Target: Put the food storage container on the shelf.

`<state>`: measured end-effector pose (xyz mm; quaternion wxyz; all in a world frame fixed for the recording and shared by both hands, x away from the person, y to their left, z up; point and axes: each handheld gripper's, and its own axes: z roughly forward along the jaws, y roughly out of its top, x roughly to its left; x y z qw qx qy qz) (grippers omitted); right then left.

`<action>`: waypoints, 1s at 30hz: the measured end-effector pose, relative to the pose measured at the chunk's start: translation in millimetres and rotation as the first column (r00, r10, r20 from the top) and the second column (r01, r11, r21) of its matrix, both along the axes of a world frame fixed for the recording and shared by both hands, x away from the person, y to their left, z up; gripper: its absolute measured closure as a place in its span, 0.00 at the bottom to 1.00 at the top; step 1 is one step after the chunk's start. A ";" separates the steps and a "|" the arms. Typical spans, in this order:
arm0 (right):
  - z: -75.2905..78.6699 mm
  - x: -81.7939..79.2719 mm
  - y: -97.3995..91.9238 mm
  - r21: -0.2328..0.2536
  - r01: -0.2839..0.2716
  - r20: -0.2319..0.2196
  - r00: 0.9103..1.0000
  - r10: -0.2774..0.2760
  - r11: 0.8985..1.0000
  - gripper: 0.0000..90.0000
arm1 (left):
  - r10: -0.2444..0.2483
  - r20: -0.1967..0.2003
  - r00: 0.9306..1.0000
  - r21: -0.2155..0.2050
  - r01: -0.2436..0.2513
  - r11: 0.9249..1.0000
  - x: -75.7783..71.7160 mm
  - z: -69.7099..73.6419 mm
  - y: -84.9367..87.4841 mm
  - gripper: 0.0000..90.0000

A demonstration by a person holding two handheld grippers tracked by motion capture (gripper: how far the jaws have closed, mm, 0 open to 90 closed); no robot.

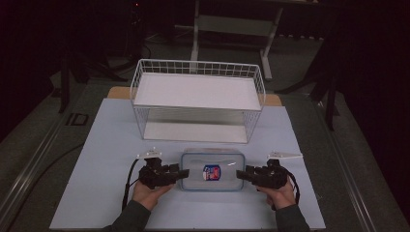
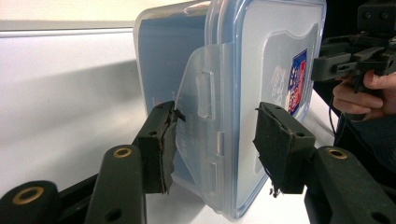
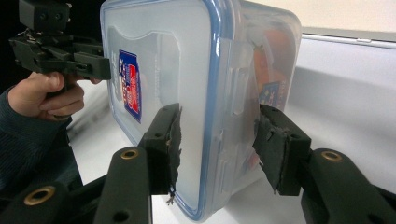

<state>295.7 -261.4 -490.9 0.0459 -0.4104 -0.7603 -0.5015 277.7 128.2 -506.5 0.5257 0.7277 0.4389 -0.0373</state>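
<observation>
A clear plastic food container [image 1: 212, 162] with a blue-sealed lid and a red-and-blue sticker lies flat on the white table, one gripper at each short end. My left gripper [image 1: 183, 173] is turned on its side. It clamps the left end [image 2: 275, 56], with one pad [image 2: 161, 144] on the flared latch flap and the other against the lid. My right gripper [image 1: 240, 175] clamps the right end [image 3: 168, 56] over its latch, one pad [image 3: 166, 140] on the lid and one under the base. Each gripper view shows the other hand's gripper [image 2: 348, 60] [image 3: 70, 58] at the far end.
A white wire shelf rack [image 1: 198, 92] stands just behind the container, with an upper deck and an open lower level. The white table board [image 1: 111, 145] has free room to both sides and in front. Dark floor and a metal stand lie beyond.
</observation>
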 end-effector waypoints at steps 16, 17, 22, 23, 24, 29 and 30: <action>16.8 -4.8 13.3 0.033 0.000 0.085 0.996 -0.003 0.999 0.58 | 0.017 0.090 0.996 0.020 -0.019 1.000 -4.3 29.1 13.2 0.55; 18.6 -4.9 13.9 0.035 0.003 0.089 0.996 -0.006 0.999 0.58 | 0.018 0.095 0.995 0.019 -0.020 1.000 -4.3 30.2 13.6 0.55; 24.7 -3.8 16.2 0.033 -0.003 0.111 0.994 -0.001 0.999 0.58 | 0.020 0.112 0.993 0.021 -0.023 1.000 -4.8 35.3 16.3 0.55; 25.2 -3.7 17.0 0.036 -0.004 0.115 0.993 0.000 0.999 0.58 | 0.021 0.114 0.993 0.024 -0.024 0.999 -5.1 36.5 16.9 0.55; 25.8 -3.7 17.5 0.035 -0.005 0.117 0.993 0.001 0.999 0.58 | 0.022 0.116 0.993 0.024 -0.025 0.999 -5.4 37.7 17.4 0.55; 31.9 -4.1 20.2 0.043 -0.005 0.132 0.991 -0.001 0.999 0.58 | 0.019 0.131 0.991 0.025 -0.022 0.999 -6.0 45.4 20.5 0.55; 34.1 -4.3 20.9 0.047 -0.005 0.137 0.991 -0.002 0.999 0.58 | 0.020 0.136 0.990 0.025 -0.024 0.999 -6.5 48.0 21.3 0.55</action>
